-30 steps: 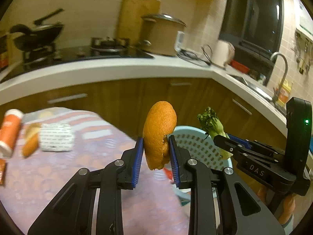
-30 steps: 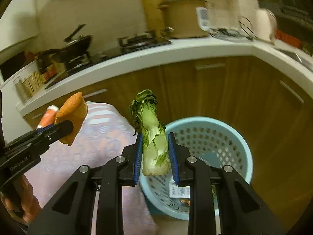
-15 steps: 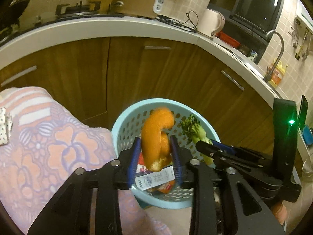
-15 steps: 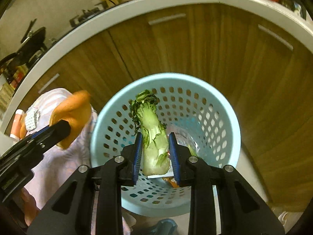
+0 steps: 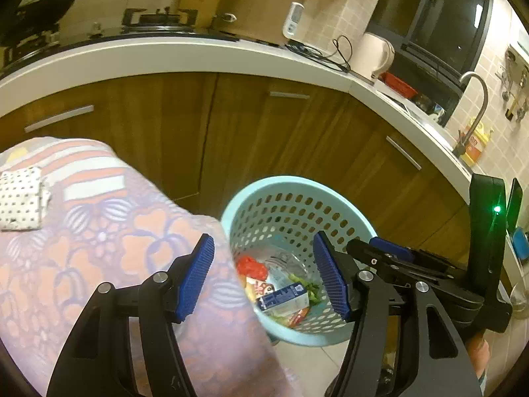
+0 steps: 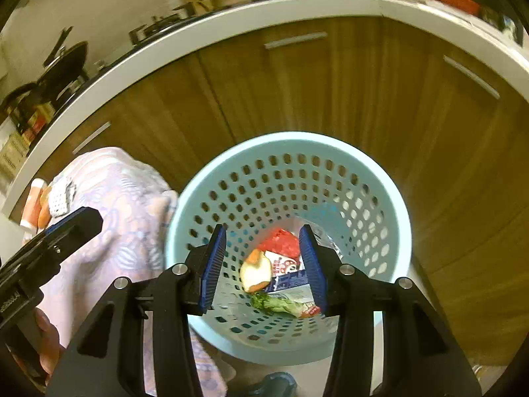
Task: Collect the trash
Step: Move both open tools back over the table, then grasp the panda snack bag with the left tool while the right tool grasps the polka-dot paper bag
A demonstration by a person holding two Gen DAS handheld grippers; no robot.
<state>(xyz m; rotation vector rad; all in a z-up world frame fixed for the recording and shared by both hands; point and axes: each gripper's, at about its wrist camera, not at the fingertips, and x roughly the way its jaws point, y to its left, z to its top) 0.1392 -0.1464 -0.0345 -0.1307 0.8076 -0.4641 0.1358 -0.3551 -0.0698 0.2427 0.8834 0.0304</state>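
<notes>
While both grippers hang over the pale blue basket (image 6: 390,178), neither has anything between its blue pads. The left gripper (image 5: 264,274) has its jaws spread wide, one finger over the flowered tablecloth (image 5: 99,231) and the other over the basket's far side. The right gripper (image 6: 263,264) is also wide open, its fingers framing the bottom of the basket from straight above.

Down inside the basket lies the trash: an orange peel (image 6: 254,271) with its pale inside turned up, a green vegetable stalk (image 6: 274,303) lying flat just below it, a blue and white carton (image 6: 287,283) beside them, and something red (image 6: 282,243) toward the back. From the left camera the carton (image 5: 282,297) and the red piece (image 5: 251,264) show through the gap between the fingers.

The basket stands on the floor just beside the draped table edge, in front of brown cabinet doors (image 6: 297,92). On the tablecloth, well away from the basket, sits a white dotted packet (image 5: 21,201). On the white counter (image 5: 165,59) I see a big pot (image 5: 261,10), a kettle (image 5: 373,56) and, further along, a tap (image 5: 476,106).
</notes>
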